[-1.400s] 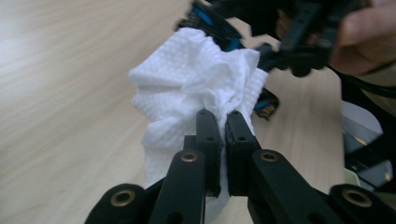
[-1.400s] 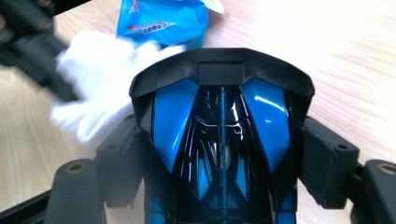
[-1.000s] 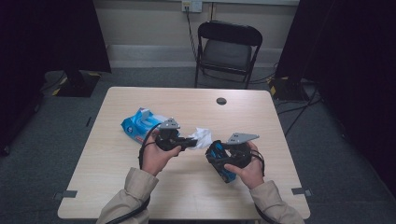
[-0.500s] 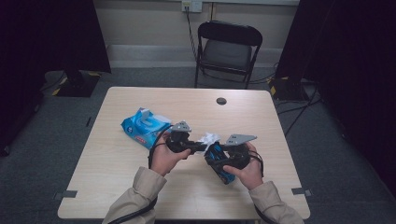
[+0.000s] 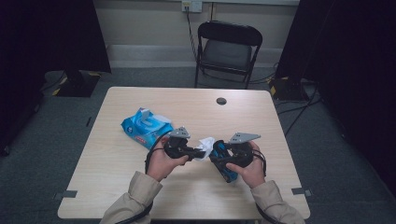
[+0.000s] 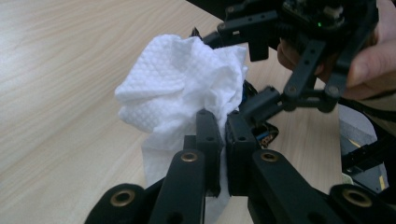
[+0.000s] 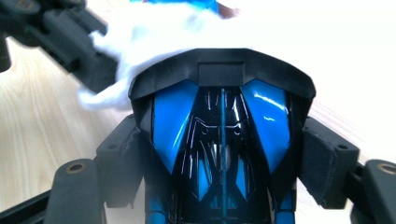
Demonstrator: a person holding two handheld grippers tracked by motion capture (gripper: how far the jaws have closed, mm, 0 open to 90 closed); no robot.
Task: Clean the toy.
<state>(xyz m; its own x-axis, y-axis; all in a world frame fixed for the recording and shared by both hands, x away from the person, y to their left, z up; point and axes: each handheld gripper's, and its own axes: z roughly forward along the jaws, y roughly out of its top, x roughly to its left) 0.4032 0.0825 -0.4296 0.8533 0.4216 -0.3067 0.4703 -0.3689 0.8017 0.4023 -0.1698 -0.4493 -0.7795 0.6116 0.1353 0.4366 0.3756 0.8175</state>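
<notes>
Wipe (image 6: 182, 88) texture shows clearly from left claw (image 6: 217, 126) camera.

room: dim, dark curtains | floor: grey carpet | furniture: wooden table (image 5: 140, 186), black folding chair (image 5: 227, 49)

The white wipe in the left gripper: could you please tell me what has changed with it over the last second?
The left gripper, shut on the white wipe, has carried it rightward from near the blue wipes pack until it touches the blue and black toy car. The right gripper keeps hold of the car in the same spot; the pack has not moved.
</notes>
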